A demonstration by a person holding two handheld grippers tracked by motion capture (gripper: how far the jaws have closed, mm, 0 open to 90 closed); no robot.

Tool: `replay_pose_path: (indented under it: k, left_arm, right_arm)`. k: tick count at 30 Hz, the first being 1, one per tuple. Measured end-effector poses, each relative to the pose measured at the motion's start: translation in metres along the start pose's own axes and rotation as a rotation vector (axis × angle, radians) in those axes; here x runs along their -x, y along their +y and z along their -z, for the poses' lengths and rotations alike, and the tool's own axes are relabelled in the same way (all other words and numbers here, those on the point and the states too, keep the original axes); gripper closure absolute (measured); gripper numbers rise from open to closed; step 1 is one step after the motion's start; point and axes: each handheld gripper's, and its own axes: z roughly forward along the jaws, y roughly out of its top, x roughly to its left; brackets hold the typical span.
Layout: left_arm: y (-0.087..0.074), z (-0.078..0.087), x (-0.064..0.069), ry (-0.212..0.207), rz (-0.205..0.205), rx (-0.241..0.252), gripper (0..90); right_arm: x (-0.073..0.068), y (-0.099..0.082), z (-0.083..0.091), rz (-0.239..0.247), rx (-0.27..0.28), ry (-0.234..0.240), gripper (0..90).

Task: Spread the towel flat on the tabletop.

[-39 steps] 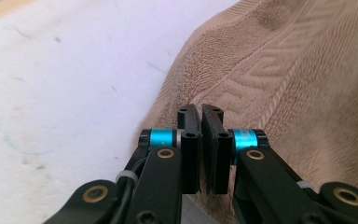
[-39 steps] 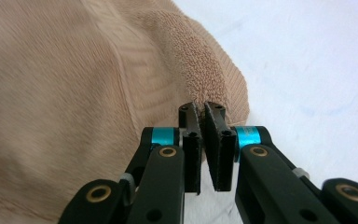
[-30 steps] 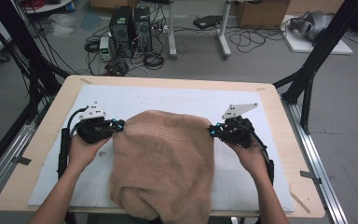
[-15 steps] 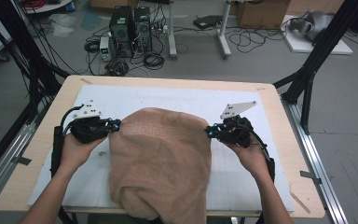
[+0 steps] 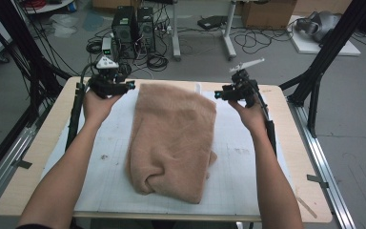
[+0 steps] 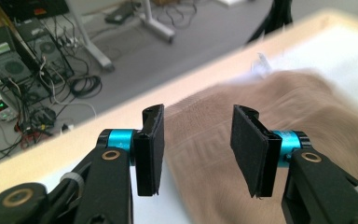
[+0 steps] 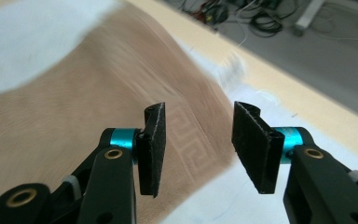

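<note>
Item: one tan terry-cloth towel with a woven key-pattern border point(image 5: 174, 138); lies lengthwise on the white paper sheet point(image 5: 248, 157), far edge close to the table's far edge, near end bunched in a rumpled fold toward the person; border band seen in the left gripper view point(image 6: 200, 154) and the right gripper view point(image 7: 186, 126).

Step in hand, as judged: the release after drawing the towel's far edge out toward the far side; both far corners lie let go.

Left black two-jaw gripper point(image 5: 128, 86): just beside the far left corner; jaws have just been opening, stand parted, nothing between them, cloth beyond the pads point(image 6: 151, 149).

Right black two-jaw gripper point(image 5: 218, 95): just beside the far right corner; jaws likewise just opening, parted, empty.

Next move, as judged: calls for reaching to the bunched near end and taking its two corners, to flatten or fold it.

Count: towels, one; grippers, two; paper sheets, one; light wooden tables point(image 5: 43, 143), one; black computer towers on the far floor point(image 5: 133, 26), two.
</note>
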Motion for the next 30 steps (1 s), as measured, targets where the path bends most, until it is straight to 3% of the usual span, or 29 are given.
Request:
replay_pose_path:
  k: [2,6,8,12,14,15,19,23,26,29,30]
  left_arm:
    - [-0.023,0.002,0.004,-0.038,0.022,-0.008,54.6]
    - [-0.061,0.011,0.020,-0.111,0.013,-0.004,53.8]
    - [-0.076,0.017,0.031,-0.141,-0.012,-0.019,52.9]
    - [-0.099,0.034,0.049,-0.195,-0.041,-0.011,49.8]
    - [-0.108,0.042,0.059,-0.211,-0.085,-0.042,49.0]
    - [-0.113,0.047,0.065,-0.221,-0.092,-0.035,47.3]
    - [-0.133,0.063,0.081,-0.284,-0.103,-0.023,46.8]
    - [-0.153,0.071,0.092,-0.325,-0.107,-0.052,46.9]
    - [-0.165,0.068,0.097,-0.330,-0.136,-0.103,50.4]
    - [-0.174,0.057,0.100,-0.335,-0.157,-0.171,58.6]
    - [-0.174,0.056,0.101,-0.332,-0.162,-0.157,62.5]
  right_arm:
    - [-0.009,-0.016,-0.006,0.025,-0.029,0.028,52.9]
    - [-0.032,-0.044,-0.006,0.069,-0.028,0.076,51.0]
    - [-0.046,-0.056,-0.001,0.080,-0.016,0.117,49.6]
    - [-0.075,-0.080,0.013,0.115,0.038,0.177,48.0]
    - [-0.088,-0.091,0.018,0.127,0.051,0.201,47.4]
    - [-0.093,-0.097,0.019,0.128,0.059,0.210,47.0]
    - [-0.117,-0.116,0.018,0.169,0.048,0.261,45.1]
    - [-0.136,-0.138,0.009,0.211,0.001,0.294,45.3]
    - [-0.144,-0.149,-0.001,0.234,-0.020,0.280,47.3]
    - [-0.150,-0.153,-0.012,0.234,-0.039,0.265,55.8]
    - [-0.152,-0.153,-0.016,0.243,-0.047,0.259,60.5]
